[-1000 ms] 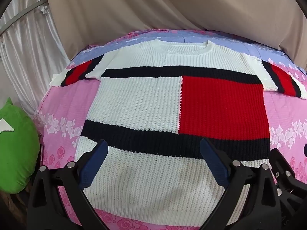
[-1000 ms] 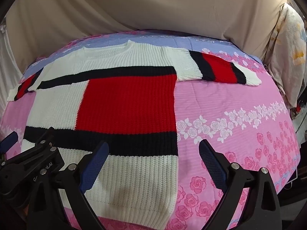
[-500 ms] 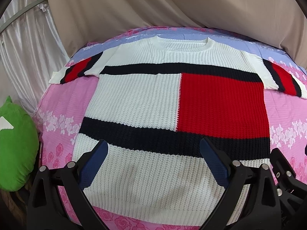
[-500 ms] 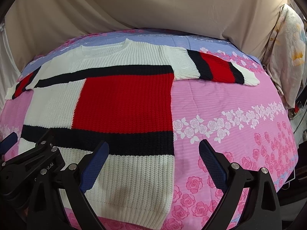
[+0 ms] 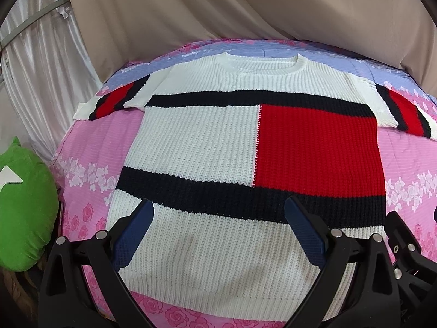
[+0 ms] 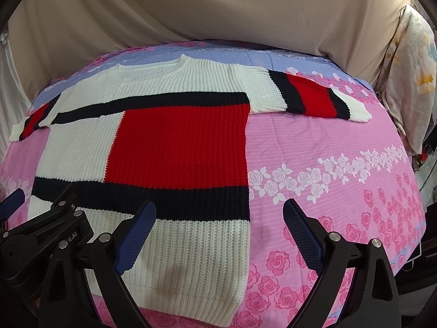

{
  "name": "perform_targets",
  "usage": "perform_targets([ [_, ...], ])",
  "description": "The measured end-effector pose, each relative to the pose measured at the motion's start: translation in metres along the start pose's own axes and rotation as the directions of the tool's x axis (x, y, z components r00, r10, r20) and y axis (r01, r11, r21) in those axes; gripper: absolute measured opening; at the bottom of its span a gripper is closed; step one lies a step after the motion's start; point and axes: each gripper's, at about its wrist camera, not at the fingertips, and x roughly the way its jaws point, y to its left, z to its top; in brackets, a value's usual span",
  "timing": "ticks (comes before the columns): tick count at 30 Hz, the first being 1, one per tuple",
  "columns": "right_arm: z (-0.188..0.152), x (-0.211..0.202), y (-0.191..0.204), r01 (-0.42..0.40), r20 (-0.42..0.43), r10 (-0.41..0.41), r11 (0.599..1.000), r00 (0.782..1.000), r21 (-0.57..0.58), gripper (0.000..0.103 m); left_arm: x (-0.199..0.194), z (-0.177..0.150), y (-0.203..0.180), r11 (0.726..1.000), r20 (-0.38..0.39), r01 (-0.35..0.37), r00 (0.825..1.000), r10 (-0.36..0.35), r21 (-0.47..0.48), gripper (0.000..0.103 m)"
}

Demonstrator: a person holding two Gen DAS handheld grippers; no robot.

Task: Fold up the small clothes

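A white knitted sweater (image 5: 196,142) (image 6: 76,142) with a red block and navy bands lies flat, face up, on a pink flowered bedspread (image 5: 90,142) (image 6: 322,147). Both short sleeves are spread out to the sides. My left gripper (image 5: 218,218) hovers open above the lower white part, near the hem, holding nothing. My right gripper (image 6: 220,218) hangs open over the sweater's lower right edge, one finger above the knit and the other above bare bedspread. The left gripper's black body (image 6: 43,235) shows at the lower left of the right wrist view.
A green cushion (image 5: 24,213) sits off the bed's left side. Beige draped cloth (image 5: 245,8) backs the bed, with white curtains (image 5: 46,46) on the left. A pale flowered pillow (image 6: 412,76) leans at the far right. A lilac band (image 6: 273,57) of the bedspread runs behind the collar.
Both grippers have drawn slightly back and up, so the sweater sits a little farther away and more of the near hem shows. Both stay open.
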Motion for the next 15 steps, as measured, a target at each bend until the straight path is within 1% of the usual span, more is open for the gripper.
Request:
perform_targets([
  [15,0.0011,0.0037,-0.0001,-0.011,-0.007,0.011,1.000,1.000,-0.001,0.091,0.0002,-0.0006,-0.0005,1.000,-0.002,-0.003,1.000,0.003,0.001,0.094],
])
